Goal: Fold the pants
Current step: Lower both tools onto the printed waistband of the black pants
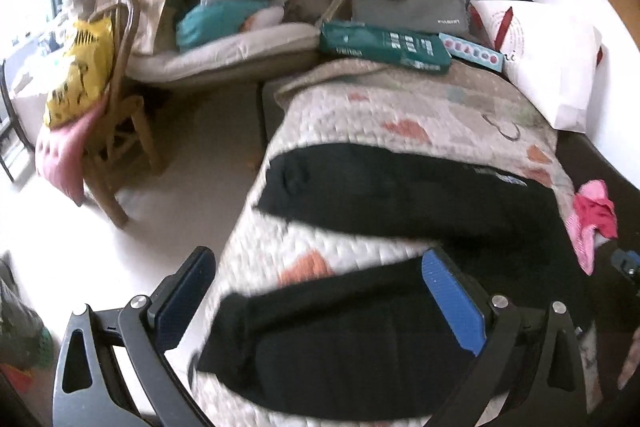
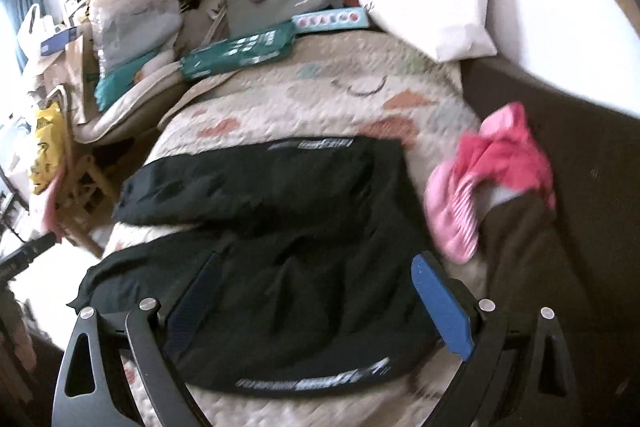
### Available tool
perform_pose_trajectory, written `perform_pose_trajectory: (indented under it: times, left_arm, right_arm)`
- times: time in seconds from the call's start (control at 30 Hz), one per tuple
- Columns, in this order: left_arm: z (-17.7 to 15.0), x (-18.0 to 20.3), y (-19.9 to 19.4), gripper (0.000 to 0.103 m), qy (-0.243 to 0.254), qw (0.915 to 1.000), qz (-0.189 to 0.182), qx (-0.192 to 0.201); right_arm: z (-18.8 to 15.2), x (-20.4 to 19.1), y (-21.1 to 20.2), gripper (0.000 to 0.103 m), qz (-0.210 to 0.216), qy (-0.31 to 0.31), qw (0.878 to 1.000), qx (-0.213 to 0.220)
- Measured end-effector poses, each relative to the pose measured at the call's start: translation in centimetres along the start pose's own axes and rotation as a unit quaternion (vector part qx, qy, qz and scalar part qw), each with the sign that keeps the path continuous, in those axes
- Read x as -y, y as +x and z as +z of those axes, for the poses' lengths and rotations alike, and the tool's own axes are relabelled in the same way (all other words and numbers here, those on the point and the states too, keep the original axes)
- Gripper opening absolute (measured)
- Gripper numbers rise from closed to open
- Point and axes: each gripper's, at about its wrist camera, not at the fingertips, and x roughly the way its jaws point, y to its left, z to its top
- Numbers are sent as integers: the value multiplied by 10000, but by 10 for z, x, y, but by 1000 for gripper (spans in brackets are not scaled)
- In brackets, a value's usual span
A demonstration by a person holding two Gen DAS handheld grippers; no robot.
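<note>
Quilted cream bedspread with coral patches (image 1: 400, 107) is filling the middle of both views, and the black fabric pants with white printed lettering (image 2: 280, 211) are lying spread on it, both legs running toward the left of the frame, the waist end at the right.

The left gripper (image 1: 320, 301) is hovering with jaws wide apart over the nearer leg in the lower centre of its view, gripping nothing. The right gripper (image 2: 320, 301) is likewise spread open over the waist area at the lower centre, empty.

Judging from this, the opening fold is being set up. It would go best with each gripper pinching both layers at the near edge, one at the cuff, one at the waist, then lifting together so the near leg is landing squarely on the far one without dragging the quilt.

As for containers, the white paper shopping bag with red handles (image 1: 548, 67) is lying at the upper right; its contents are hidden. The grey zipped laptop bag (image 1: 408, 1) is standing closed at the upper centre. The crumpled pink garment (image 2: 492, 167) is lying loose at the right.
</note>
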Motion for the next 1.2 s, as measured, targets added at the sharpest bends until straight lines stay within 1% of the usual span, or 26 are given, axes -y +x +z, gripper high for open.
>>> perform_pose_trajectory:
  times: [0.1, 0.3, 0.4, 0.53, 0.63, 0.77, 0.97, 1.2]
  left_arm:
    - [15, 3, 15, 103, 85, 9999, 99, 59]
    - [36, 6, 57, 103, 185, 9996, 207, -74]
    - [42, 11, 76, 103, 296, 9992, 252, -135]
    - [44, 14, 103, 103, 377, 9985, 235, -316]
    - [43, 15, 120, 103, 398, 9979, 219, -470]
    - [39, 18, 139, 103, 530, 9960, 227, -678]
    - [38, 30, 149, 103, 818, 9941, 221, -680]
    - [39, 30, 159, 103, 686, 9937, 70, -885]
  right_arm:
    - [16, 5, 11, 98, -143, -79, 9999, -27]
    - [46, -2, 45, 98, -266, -370, 9988, -202]
    - [58, -14, 66, 98, -285, -641, 9970, -335]
    - [70, -33, 100, 98, -338, -1071, 9927, -443]
    - [76, -42, 124, 98, -271, -1224, 9905, -557]
    - [86, -46, 153, 98, -241, -1278, 9895, -637]
    - [100, -40, 187, 98, -303, -1295, 9887, -694]
    - [107, -18, 219, 98, -307, -976, 9919, -755]
